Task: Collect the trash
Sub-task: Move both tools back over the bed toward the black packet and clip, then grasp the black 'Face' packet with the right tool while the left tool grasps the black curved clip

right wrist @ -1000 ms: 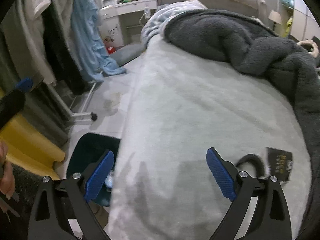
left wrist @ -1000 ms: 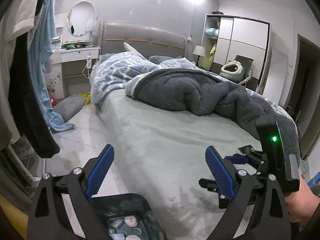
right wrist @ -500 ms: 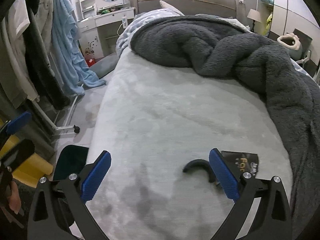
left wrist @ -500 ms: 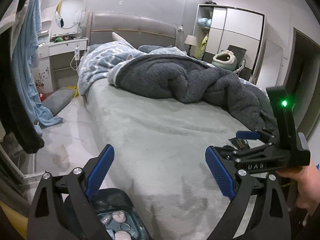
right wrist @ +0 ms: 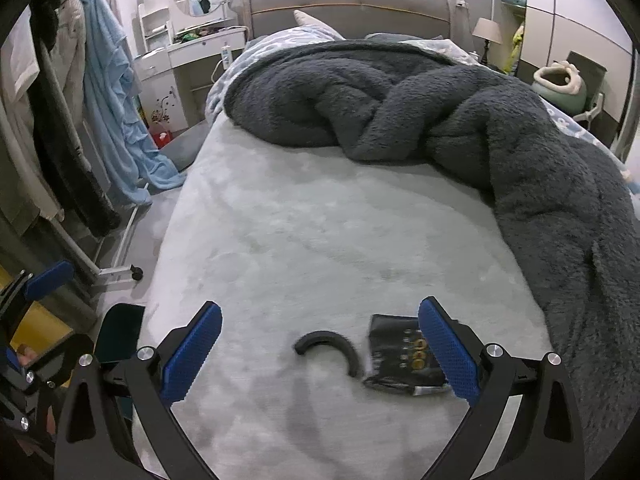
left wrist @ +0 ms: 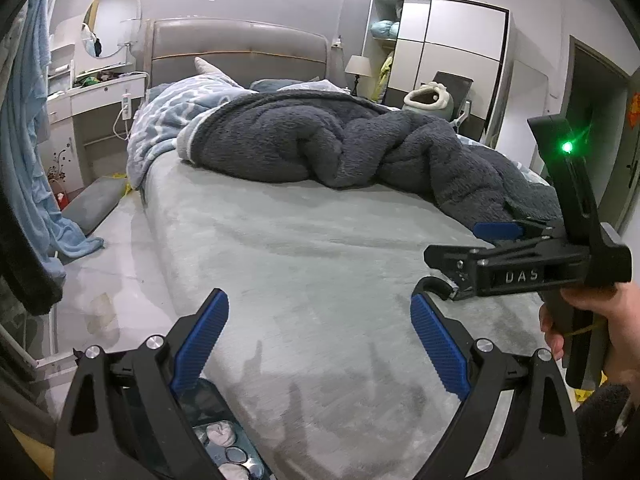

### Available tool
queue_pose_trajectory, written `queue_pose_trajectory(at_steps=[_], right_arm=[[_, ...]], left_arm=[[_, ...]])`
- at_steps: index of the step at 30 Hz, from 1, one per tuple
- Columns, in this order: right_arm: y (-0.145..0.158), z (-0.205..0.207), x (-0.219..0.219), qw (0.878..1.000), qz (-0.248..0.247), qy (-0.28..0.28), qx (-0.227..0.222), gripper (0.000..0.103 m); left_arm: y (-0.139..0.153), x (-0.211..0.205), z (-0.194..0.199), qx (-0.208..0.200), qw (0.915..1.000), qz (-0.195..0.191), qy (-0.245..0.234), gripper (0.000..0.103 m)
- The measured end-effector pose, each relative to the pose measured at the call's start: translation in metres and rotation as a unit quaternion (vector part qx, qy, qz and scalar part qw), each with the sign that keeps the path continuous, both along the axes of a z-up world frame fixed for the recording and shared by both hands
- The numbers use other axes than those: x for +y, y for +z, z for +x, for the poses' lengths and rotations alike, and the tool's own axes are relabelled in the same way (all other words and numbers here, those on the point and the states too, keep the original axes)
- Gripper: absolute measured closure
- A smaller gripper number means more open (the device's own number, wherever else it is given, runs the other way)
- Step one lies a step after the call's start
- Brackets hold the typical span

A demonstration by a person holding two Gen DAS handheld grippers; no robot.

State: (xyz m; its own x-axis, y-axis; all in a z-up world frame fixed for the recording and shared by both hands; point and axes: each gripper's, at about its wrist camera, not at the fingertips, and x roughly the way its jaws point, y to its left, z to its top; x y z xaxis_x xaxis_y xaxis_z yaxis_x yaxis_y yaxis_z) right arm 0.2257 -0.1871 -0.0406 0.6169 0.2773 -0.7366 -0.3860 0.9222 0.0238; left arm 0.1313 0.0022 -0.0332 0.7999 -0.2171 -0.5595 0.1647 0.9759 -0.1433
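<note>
Blue-padded jaws of the right gripper (right wrist: 320, 354) are held wide over the bed (right wrist: 320, 232), with a black hook (right wrist: 326, 346) between them and a black packet (right wrist: 404, 360) touching the right pad. The left gripper (left wrist: 320, 344) (jaws likewise wide) is held above the bed's edge, a bin (left wrist: 224, 436) of trash seen below its left finger.

Both cameras look from the foot of the grey-sheeted bed (left wrist: 304, 264) toward its padded grey headboard (right wrist: 348, 4). The left wrist view sits low at the foot's left corner, beside the floor. The right wrist view hovers nearer the foot edge, angled down. Both share the rumpled dark grey fleece blanket (left wrist: 328, 148).
</note>
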Motion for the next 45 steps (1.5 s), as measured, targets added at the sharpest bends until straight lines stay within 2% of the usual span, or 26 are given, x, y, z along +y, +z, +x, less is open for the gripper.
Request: queue_pose_trajectory(at_steps=[8,14,21,24,34,39,45], right_arm=[[-0.014,0.022,-0.037,0.999,0.011,-0.034,0.015,0.004],[-0.025,0.041,-0.064,0.996,0.042,-0.064,0.042,0.003],[-0.046,0.051,-0.051,0.995,0.01,-0.06,0.075,0.004],[-0.052,0.052,-0.046,0.995,-0.011,-0.066,0.077,0.004],[-0.065,0.067,-0.057,0.991,-0.005,-0.087,0.099,0.004],[-0.064,0.058,-0.064,0.991,0.009,-0.081,0.105,0.029],[-0.055,0.052,-0.078,0.992,0.028,-0.075,0.099,0.032]], left_arm=[[-0.008,-0.02,0.012,0.008,0.9993,0.018,-0.03,0.006],[-0.016,-0.033,0.022,0.017,0.9982,0.002,-0.057,0.005],[-0.031,-0.057,0.031,0.039,0.9952,0.024,-0.087,0.005],[-0.033,-0.059,0.036,0.049,0.9947,0.017,-0.089,0.005],[-0.04,-0.078,0.046,0.059,0.991,0.001,-0.12,0.005],[-0.046,-0.097,0.048,0.059,0.9893,0.013,-0.133,0.005],[-0.049,-0.112,0.056,0.052,0.9904,0.02,-0.127,0.005]])
